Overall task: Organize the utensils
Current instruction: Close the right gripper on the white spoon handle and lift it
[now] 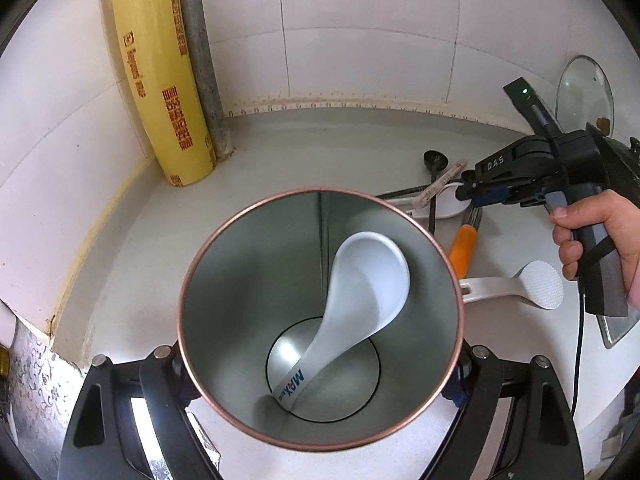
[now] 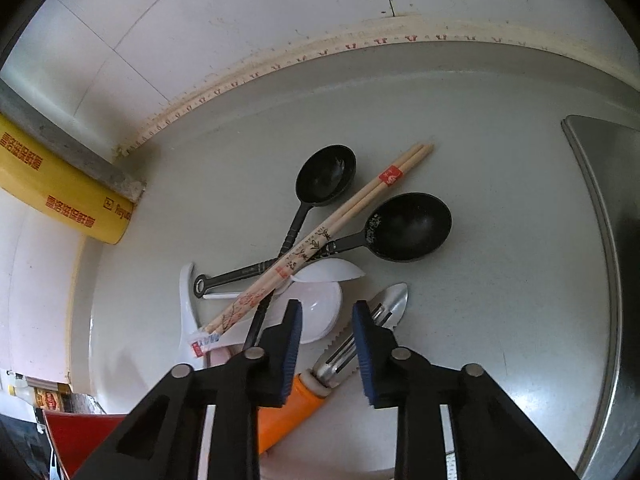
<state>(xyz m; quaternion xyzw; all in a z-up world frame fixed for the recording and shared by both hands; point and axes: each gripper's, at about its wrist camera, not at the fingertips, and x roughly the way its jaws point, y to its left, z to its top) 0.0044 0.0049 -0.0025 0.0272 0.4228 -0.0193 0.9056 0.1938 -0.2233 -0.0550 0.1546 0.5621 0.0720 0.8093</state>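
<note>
White tiled wall (image 1: 360, 20), grey countertop (image 2: 500, 140)

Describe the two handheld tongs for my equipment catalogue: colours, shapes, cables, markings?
Both are black plastic tools. The right tongs have two angular fingers with blue ribbed pads and round silver pivot pins. Seen from the left wrist view, that same tool has a pistol-style grey-and-black handle, white "DAS" lettering, a green indicator light and a black cable hanging below. The left tongs show matching black fingers with silver pins.
</note>
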